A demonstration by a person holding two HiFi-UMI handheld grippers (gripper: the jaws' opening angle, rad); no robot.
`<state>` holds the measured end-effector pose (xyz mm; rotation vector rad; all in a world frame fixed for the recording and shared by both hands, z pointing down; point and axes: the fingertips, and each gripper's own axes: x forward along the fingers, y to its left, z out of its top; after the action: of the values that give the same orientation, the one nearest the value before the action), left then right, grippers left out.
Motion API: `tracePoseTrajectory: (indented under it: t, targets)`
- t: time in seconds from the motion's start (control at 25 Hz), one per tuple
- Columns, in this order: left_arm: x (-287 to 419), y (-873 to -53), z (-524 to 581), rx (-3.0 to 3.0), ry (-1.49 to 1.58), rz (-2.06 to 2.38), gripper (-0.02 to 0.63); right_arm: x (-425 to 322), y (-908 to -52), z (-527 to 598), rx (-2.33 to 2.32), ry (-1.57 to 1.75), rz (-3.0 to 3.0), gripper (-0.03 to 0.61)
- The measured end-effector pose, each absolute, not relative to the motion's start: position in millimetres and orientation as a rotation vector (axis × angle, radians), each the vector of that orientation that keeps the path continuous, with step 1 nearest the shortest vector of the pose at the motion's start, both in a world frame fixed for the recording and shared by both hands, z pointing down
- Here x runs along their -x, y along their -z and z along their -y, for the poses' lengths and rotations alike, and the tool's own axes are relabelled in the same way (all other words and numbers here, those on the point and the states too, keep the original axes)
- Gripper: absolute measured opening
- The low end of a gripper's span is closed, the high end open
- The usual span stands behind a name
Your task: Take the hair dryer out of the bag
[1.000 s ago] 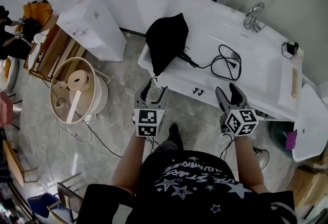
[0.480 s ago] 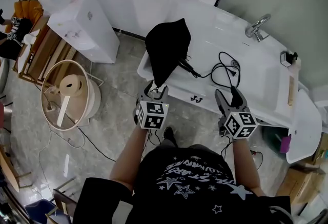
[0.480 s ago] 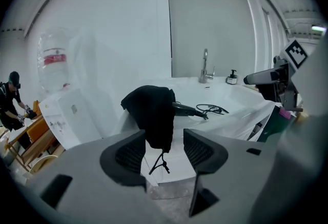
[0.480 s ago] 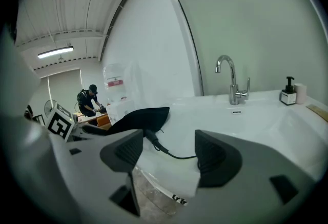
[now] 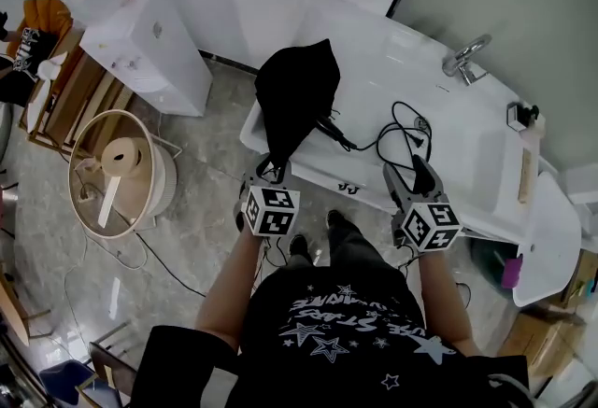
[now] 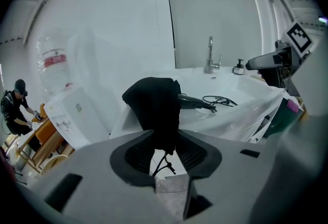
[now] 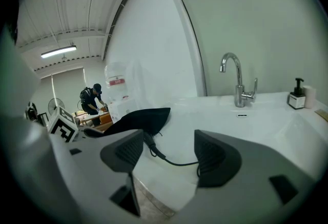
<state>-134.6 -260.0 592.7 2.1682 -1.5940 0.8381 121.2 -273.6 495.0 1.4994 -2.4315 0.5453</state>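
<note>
Your left gripper (image 6: 164,152) has just been closing and now stands at about half width around the hanging lower corner of the black bag (image 5: 294,98), with a gap showing between the pads below the fabric. Your right gripper (image 7: 169,155) is spread wide with nothing between its jaws, held just short of the near edge of the white basin (image 5: 458,131). The hair dryer (image 5: 330,128) remains mostly inside the bag, which drapes over the basin's left end; only its handle protrudes, and its cord (image 5: 404,128) lies coiled on the basin.
</note>
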Motion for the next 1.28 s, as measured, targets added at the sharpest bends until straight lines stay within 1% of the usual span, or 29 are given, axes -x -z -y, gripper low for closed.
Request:
tracePoseTrajectory:
  t: [0.08, 0.12, 0.2, 0.48, 0.64, 0.8, 0.92, 1.28]
  targets:
    - [136.9, -593.7, 261.4, -2.140, -0.856, 1.625, 0.094, -113.7, -499.4, 283.6, -1.438, -0.543, 2.451, 0.302]
    - [138.3, -593.0, 262.8, -2.123, -0.856, 1.643, 0.077, -108.8, -501.4, 289.2, -1.401, -0.536, 2.462, 0.302]
    - [140.7, -590.5, 264.9, -2.089, -0.848, 1.670, 0.068, -98.6, -503.8, 299.9, -1.328, -0.517, 2.484, 0.290]
    - [141.9, -574.2, 271.6, -2.012, -0.729, 1.722, 0.052, -66.2, -508.9, 334.8, -1.079, -0.493, 2.564, 0.245]
    - [143.2, -567.4, 274.7, -1.973, -0.704, 1.747, 0.029, -42.4, -517.8, 348.6, -0.912, -0.497, 2.573, 0.244]
    - [144.0, -558.4, 281.1, -1.948, -0.690, 1.776, 0.026, -16.8, -529.5, 354.7, -0.748, -0.490, 2.564, 0.238]
    - [143.2, -552.6, 286.2, -1.929, -0.687, 1.797, 0.026, -1.4, -542.5, 357.1, -0.662, -0.490, 2.543, 0.210]
    - [146.7, -547.1, 287.3, -1.874, -0.665, 1.823, 0.026, 49.1, -572.9, 362.8, -0.488, -0.436, 2.498, 0.195]
